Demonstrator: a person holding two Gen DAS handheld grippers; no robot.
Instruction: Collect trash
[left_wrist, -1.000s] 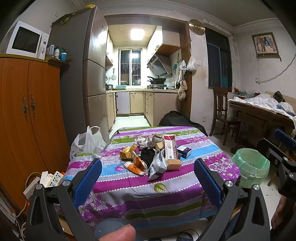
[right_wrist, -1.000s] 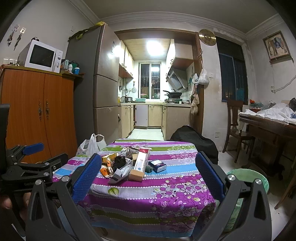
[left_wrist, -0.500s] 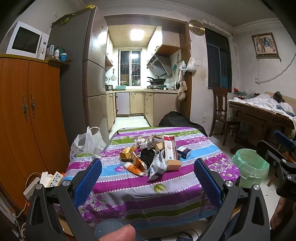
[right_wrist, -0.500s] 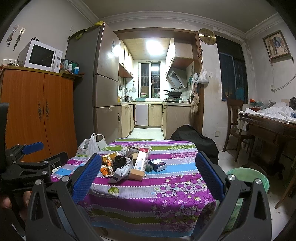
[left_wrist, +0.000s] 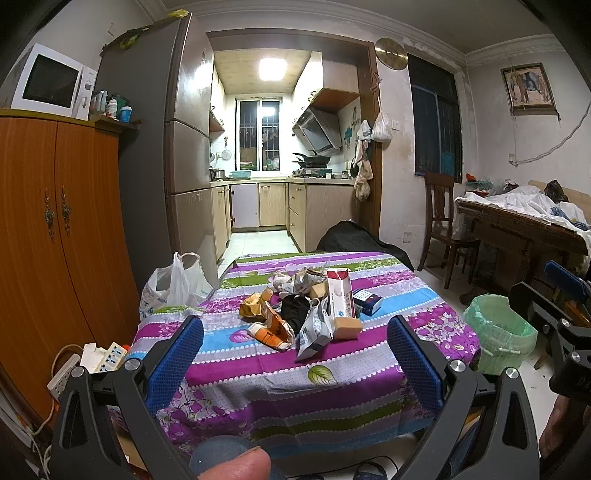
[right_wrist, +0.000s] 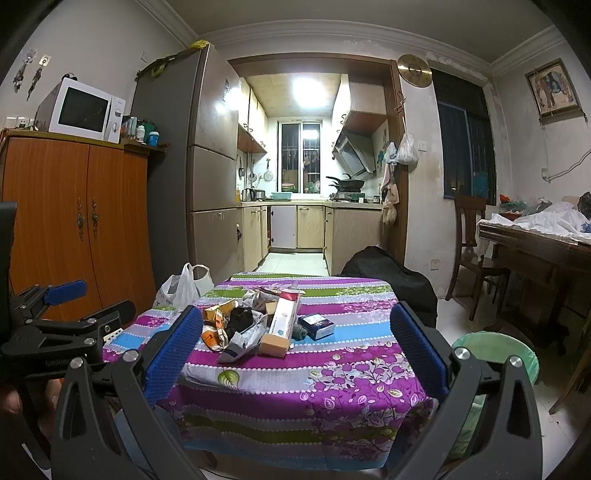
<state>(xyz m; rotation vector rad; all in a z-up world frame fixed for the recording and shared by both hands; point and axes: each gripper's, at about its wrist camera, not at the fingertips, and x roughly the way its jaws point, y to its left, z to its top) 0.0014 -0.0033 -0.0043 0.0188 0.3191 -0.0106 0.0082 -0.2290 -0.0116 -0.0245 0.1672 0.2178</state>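
A heap of trash (left_wrist: 306, 310) lies mid-table on the striped floral cloth (left_wrist: 295, 373): orange wrappers (left_wrist: 271, 321), a black rag (left_wrist: 295, 308), a silver pouch (left_wrist: 314, 332), a long red-and-white carton (left_wrist: 341, 297) and a small blue box (left_wrist: 364, 300). The same heap (right_wrist: 258, 325) shows in the right wrist view. A bin with a green liner (left_wrist: 498, 328) stands on the floor right of the table. My left gripper (left_wrist: 295, 354) is open, short of the table's near edge. My right gripper (right_wrist: 291, 343) is open too, nothing between its fingers.
A white plastic bag (left_wrist: 173, 284) sits at the table's left corner beside a wooden cupboard (left_wrist: 55, 240). Power strips (left_wrist: 99, 360) and cables lie on the floor at left. A chair (left_wrist: 443, 225) and a cluttered wooden table (left_wrist: 524, 225) stand at right.
Almost nothing has moved; both views have only drifted slightly and both grippers stay open.
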